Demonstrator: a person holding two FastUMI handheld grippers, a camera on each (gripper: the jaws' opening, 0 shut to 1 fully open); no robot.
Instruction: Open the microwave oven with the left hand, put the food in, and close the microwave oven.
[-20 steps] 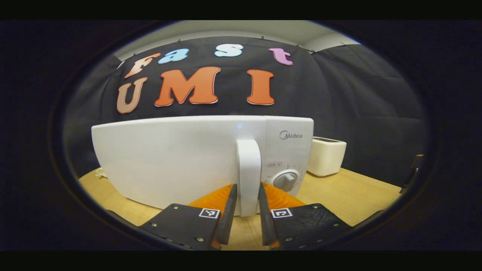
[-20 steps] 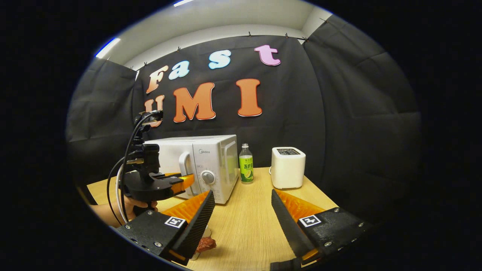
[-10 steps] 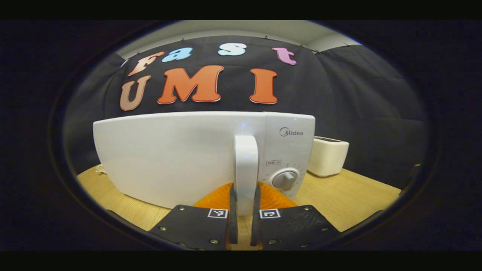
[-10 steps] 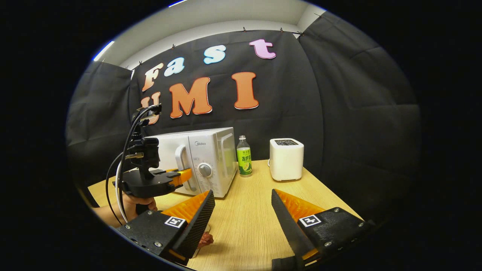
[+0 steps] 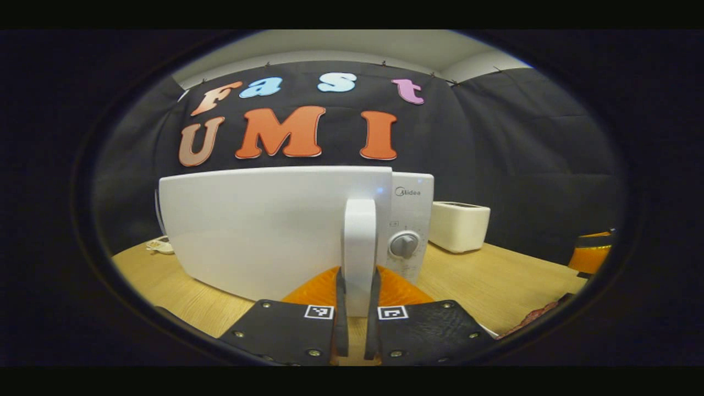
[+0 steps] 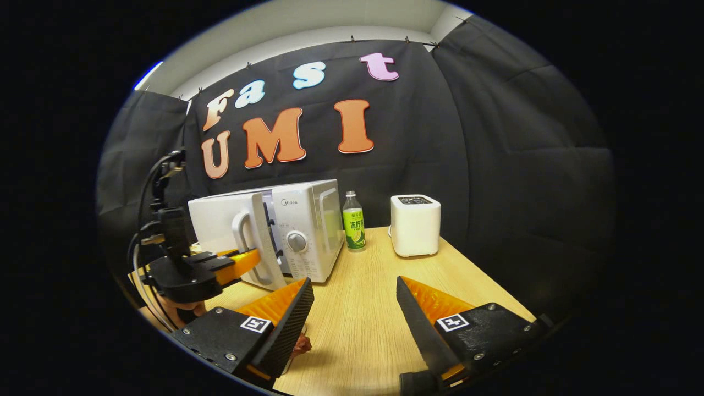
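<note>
Now with left claw (image 5: 356,330) clamped on door handle (image 5: 359,247), swing microwave (image 6: 308,220) door wide; hold right claw (image 6: 352,324), spread empty, beside microwave.

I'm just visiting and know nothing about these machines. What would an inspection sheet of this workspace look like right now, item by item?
Surface: light wooden table, bare in the middle.
Job's things: white microwave oven, its door swung partly open; reddish piece of food on the table by the right gripper.
Clutter: green-labelled clear bottle and white toaster, both upright right of the microwave.
Grippers: left gripper shut on the white door handle; right gripper open, holding nothing, above the table.
Cables: black cables loop from the left gripper's body.
Surroundings: black cloth wall behind; pale ceiling above.
</note>
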